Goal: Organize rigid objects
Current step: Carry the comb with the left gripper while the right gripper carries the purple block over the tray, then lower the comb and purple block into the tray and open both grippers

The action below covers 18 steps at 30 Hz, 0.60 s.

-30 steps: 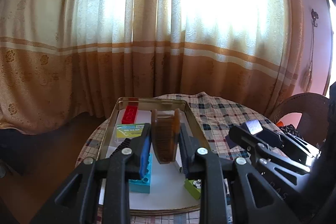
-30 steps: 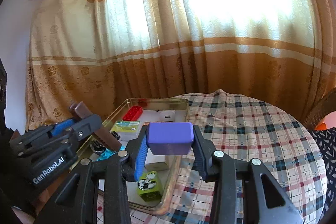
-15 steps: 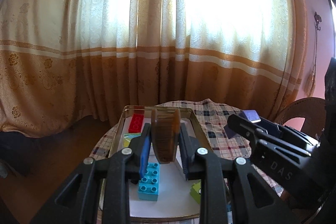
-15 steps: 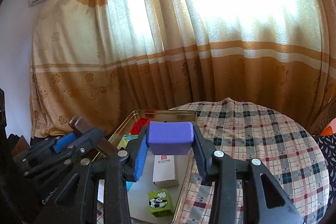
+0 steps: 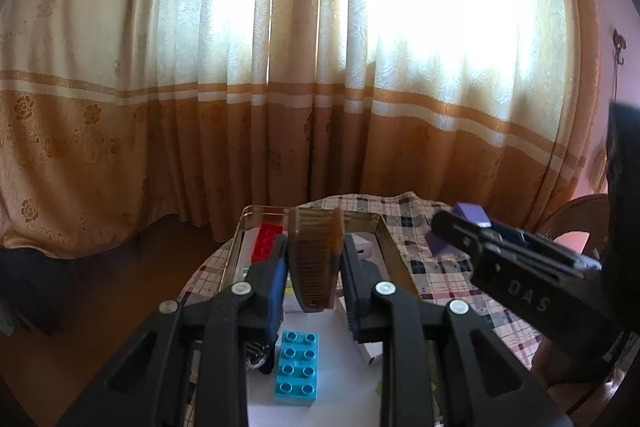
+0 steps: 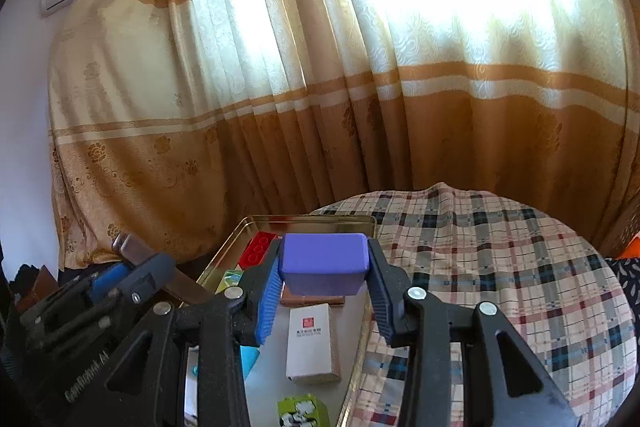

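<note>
My left gripper [image 5: 315,269] is shut on a brown comb [image 5: 316,259], held upright above the metal tray [image 5: 390,243]. My right gripper [image 6: 324,281] is shut on a purple block [image 6: 324,261], held above the tray's right rim [image 6: 362,327]; the block also shows at the right of the left wrist view [image 5: 472,215]. In the tray lie a red brick [image 5: 267,241], a blue brick [image 5: 297,369], a white box [image 6: 314,343] and a green block [image 6: 304,411].
The tray sits at the left of a round table with a plaid cloth [image 6: 500,267]. Orange and cream curtains [image 6: 360,87] hang close behind. A wicker chair [image 5: 576,215] stands at the right. The left gripper's body [image 6: 92,311] is beside the right one.
Both grippers have risen and pulled back from the tray while keeping hold of the comb and the purple block. More of the tray's contents now show beneath them.
</note>
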### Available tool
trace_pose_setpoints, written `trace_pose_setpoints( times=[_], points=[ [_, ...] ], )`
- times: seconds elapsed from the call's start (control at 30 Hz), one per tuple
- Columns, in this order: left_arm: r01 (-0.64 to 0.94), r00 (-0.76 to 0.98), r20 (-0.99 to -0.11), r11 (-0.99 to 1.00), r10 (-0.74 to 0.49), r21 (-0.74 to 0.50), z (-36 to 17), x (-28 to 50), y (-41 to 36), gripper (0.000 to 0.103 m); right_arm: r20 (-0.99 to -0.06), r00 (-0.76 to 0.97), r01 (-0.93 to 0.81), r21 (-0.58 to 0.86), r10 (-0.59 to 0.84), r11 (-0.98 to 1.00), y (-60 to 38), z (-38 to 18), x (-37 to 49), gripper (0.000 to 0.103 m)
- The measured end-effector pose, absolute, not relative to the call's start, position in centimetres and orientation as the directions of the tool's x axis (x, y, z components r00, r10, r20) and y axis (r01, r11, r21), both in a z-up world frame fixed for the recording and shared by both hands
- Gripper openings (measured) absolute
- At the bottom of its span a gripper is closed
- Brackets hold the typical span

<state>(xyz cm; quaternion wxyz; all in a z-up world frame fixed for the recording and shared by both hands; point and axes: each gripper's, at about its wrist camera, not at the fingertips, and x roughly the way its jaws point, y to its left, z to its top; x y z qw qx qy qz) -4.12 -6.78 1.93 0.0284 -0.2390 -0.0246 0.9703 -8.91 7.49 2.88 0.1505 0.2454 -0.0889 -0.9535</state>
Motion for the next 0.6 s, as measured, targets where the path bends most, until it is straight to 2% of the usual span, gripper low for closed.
trace_pose_setpoints(
  times=[0.37, 0.6],
  points=[
    [0.017, -0.801, -0.599, -0.998, 0.019, -0.054, 0.0, -7.7, -7.2, 0.024, -0.555, -0.745, 0.247, 0.284, -0.369, -0.926, 5.2, 1.7, -13.9, 0.043],
    [0.043, -0.768, -0.640, -0.999, -0.028, -0.009, -0.7, -9.5, -6.9, 0.024, -0.626, -0.683, 0.222, 0.312, -0.376, -0.924, 4.5, 0.2, -16.4, 0.043]
  ],
)
